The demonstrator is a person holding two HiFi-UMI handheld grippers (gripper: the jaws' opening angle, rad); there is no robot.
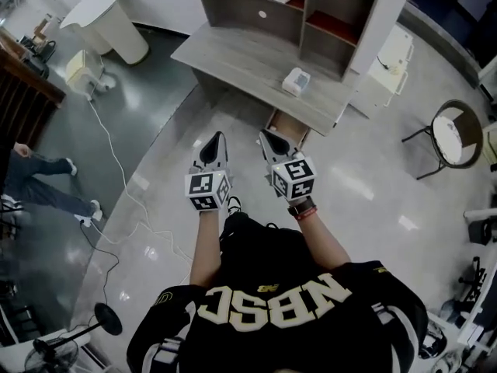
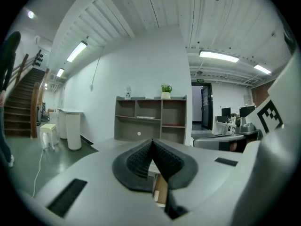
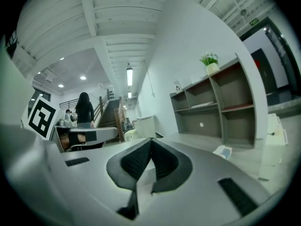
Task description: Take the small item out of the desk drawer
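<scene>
Grey desk (image 1: 248,64), open drawer (image 1: 288,127) at near edge, white box (image 1: 296,81) on top, left gripper (image 1: 217,138), right gripper (image 1: 266,137) both closed, empty.

Glossy grey floor (image 1: 159,119), plain white walls (image 2: 127,65). Grey wooden open shelf unit (image 1: 295,2), white cylindrical stand (image 1: 109,22), brown wooden staircase (image 2: 21,102). Long ceiling strip lights (image 2: 76,51) lit.

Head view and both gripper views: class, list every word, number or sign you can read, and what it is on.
"NBSC": large letters on the person's black shirt.
Small yellow mark above them: too small to read.
Green sign over the doorway: too small to read.
Marker cubes: square patterns, no words.
</scene>
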